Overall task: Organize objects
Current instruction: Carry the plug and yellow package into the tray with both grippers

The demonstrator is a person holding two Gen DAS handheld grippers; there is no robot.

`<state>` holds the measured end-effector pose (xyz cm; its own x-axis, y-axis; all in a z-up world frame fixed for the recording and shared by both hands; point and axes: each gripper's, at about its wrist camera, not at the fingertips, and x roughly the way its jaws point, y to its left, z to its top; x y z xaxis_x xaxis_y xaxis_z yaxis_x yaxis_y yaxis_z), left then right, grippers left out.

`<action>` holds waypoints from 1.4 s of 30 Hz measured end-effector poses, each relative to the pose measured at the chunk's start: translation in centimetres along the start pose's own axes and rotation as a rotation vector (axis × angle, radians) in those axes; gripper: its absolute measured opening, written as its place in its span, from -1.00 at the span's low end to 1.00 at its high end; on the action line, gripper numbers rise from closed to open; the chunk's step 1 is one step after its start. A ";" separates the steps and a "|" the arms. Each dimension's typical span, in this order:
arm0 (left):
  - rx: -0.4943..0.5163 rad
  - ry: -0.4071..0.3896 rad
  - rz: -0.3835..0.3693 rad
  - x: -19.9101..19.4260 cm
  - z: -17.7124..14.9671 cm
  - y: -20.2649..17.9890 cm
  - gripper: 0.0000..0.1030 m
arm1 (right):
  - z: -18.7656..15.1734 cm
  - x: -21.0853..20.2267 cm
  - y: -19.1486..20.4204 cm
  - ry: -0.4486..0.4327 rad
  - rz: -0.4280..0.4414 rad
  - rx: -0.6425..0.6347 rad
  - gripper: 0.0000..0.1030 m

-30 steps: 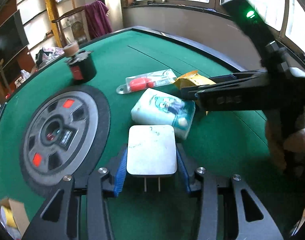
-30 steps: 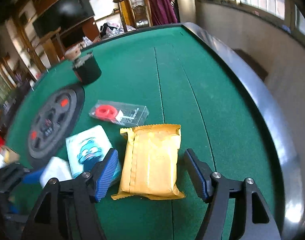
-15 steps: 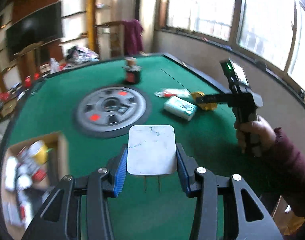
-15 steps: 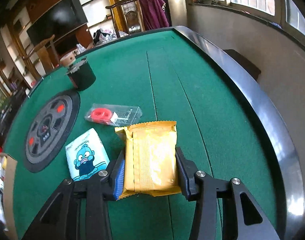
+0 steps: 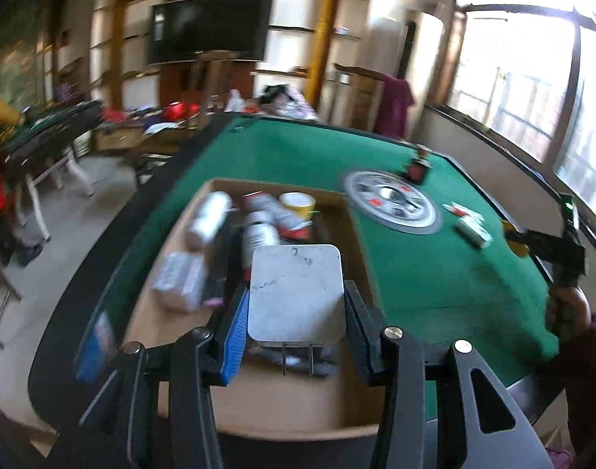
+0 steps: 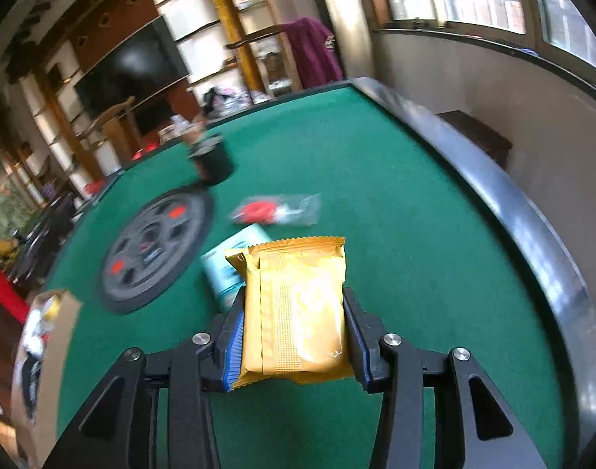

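My left gripper [image 5: 296, 312] is shut on a white plug adapter [image 5: 296, 293] and holds it above an open cardboard box [image 5: 274, 406] that holds bottles, cans and packets. My right gripper [image 6: 294, 320] is shut on a yellow snack packet [image 6: 298, 308] and holds it above the green table. The right gripper also shows at the far right of the left wrist view [image 5: 548, 244]. On the felt lie a light blue tissue pack [image 6: 229, 269] and a clear packet with a red roll [image 6: 276, 209].
A round grey and black disc [image 6: 153, 246] is set in the green table [image 6: 376, 203]. A dark cup [image 6: 213, 162] stands beyond it. The table has a raised black rim [image 6: 532, 234]. The cardboard box shows at the left edge of the right wrist view [image 6: 63, 312].
My left gripper has swung left with the adapter, from above the felt to above the box. My right gripper closed on the yellow packet and lifted it off the table.
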<state>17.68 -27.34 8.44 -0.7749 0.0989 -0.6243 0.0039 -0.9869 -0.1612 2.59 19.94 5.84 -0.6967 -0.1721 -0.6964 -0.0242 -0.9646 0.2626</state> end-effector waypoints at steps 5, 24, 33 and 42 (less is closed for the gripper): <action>-0.081 -0.001 0.027 0.0 -1.5 3.0 -0.15 | -0.9 -1.7 5.8 0.023 0.112 -0.078 -0.07; -0.055 0.088 0.181 3.8 -2.7 5.8 -0.15 | -11.2 -0.8 30.6 0.303 0.535 -0.499 -0.06; -0.016 0.084 0.274 4.8 -2.7 5.7 -0.15 | -16.4 -0.3 36.1 0.260 0.496 -0.745 -0.06; -0.014 0.045 0.295 4.1 -2.1 6.1 -0.15 | -18.8 -0.2 37.5 0.215 0.456 -0.854 -0.05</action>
<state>15.86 -32.69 3.29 -0.7105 -0.1863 -0.6786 0.2337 -0.9721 0.0221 15.32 -19.95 3.24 -0.3640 -0.5138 -0.7768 0.7974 -0.6029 0.0251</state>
